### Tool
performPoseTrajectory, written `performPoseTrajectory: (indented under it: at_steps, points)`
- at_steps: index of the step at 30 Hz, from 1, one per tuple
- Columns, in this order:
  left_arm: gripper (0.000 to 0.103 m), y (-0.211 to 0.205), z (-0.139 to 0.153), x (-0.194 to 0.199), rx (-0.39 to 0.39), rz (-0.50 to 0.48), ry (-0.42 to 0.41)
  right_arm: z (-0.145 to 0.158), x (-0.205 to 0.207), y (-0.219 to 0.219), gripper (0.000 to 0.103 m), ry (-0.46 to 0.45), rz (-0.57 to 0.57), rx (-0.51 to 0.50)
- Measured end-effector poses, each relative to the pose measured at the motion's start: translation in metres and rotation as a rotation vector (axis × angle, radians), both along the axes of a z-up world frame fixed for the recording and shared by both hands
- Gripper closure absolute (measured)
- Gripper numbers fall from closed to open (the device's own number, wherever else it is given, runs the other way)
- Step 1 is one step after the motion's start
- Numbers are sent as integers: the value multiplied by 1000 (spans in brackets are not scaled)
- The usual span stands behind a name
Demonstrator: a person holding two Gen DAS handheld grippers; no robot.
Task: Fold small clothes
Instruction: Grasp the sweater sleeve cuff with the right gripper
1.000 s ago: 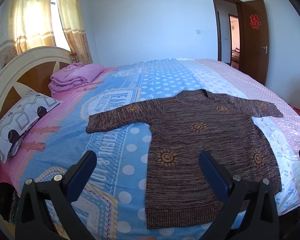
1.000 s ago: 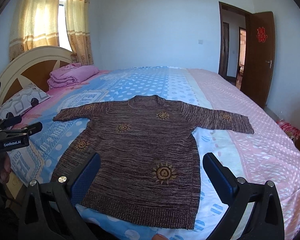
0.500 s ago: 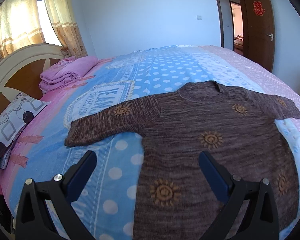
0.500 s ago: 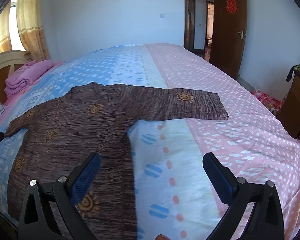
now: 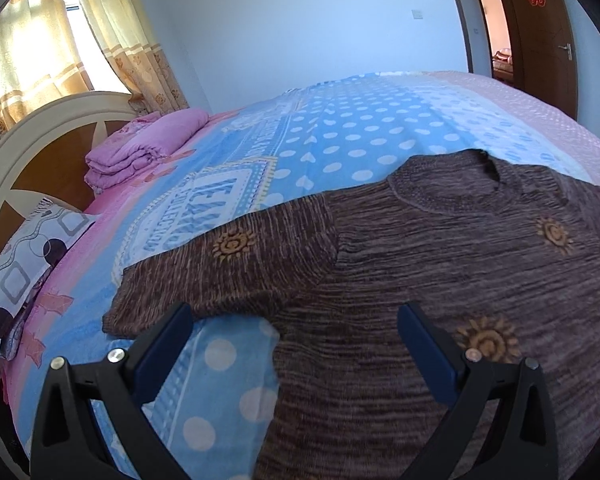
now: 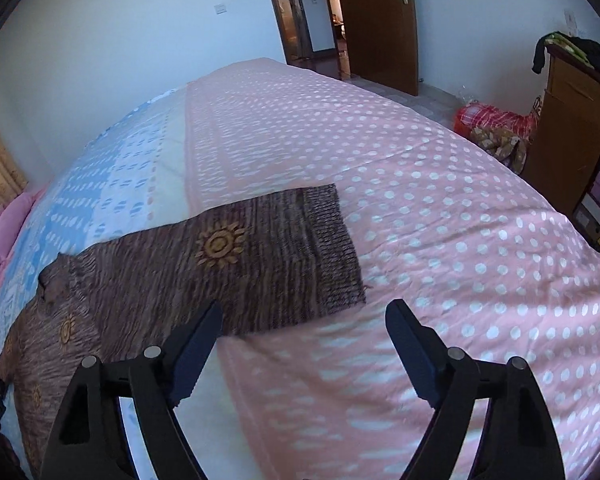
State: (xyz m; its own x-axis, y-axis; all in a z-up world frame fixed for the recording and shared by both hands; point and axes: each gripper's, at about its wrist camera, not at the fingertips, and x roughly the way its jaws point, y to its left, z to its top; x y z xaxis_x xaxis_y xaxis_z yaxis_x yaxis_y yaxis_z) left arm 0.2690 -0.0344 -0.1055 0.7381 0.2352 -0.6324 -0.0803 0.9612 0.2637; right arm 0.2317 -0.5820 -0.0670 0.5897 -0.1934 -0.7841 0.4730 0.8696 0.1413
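Note:
A brown knitted sweater (image 5: pixel 440 264) with orange sun motifs lies flat, front up, on the bed, both sleeves spread out. My left gripper (image 5: pixel 296 316) is open and hovers just above the lower edge of the left sleeve (image 5: pixel 228 268), near the armpit. My right gripper (image 6: pixel 304 312) hangs over the near edge of the right sleeve (image 6: pixel 260 264), close to its ribbed cuff (image 6: pixel 336 252). Its jaws are closing, with the sleeve edge below the gap and no pad pressing on it.
The bed cover (image 6: pixel 440 200) is pink with white dots on the right and blue with dots (image 5: pixel 360 136) on the left. A folded pink blanket (image 5: pixel 148 148), a patterned pillow (image 5: pixel 28 256) and the headboard (image 5: pixel 40 148) lie at the left. A wooden cabinet (image 6: pixel 572 120) and an open door (image 6: pixel 380 20) stand beyond.
Both grippers have moved apart and down toward the sweater, the left toward the left sleeve, the right toward the right sleeve cuff. The right gripper's jaws have narrowed a little.

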Motion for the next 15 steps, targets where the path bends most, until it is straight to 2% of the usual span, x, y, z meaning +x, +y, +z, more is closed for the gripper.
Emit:
performPoseTrajectory:
  at_steps: [4,10,12,13,14,15]
  points:
    - [0,4,-10,13,9,27,16,-11,21,-23,34,35,-25,9]
    - [0,10,-21,29,-9,50,46,-33,45,-40,43,109,-16,29]
    - [0,11,-26,34,-17,52,60,-38,51,-32,50,140,0,-38]
    - [0,10,-28,36,-20,51,68,-37,53,-29,58,140,16,-56]
    - [0,9,-30,37,-24,49,73,-35,54,-25,74,134,37,-52]
    - [0,9,-31,37,-28,46,78,-33,55,-22,85,126,60,-34]
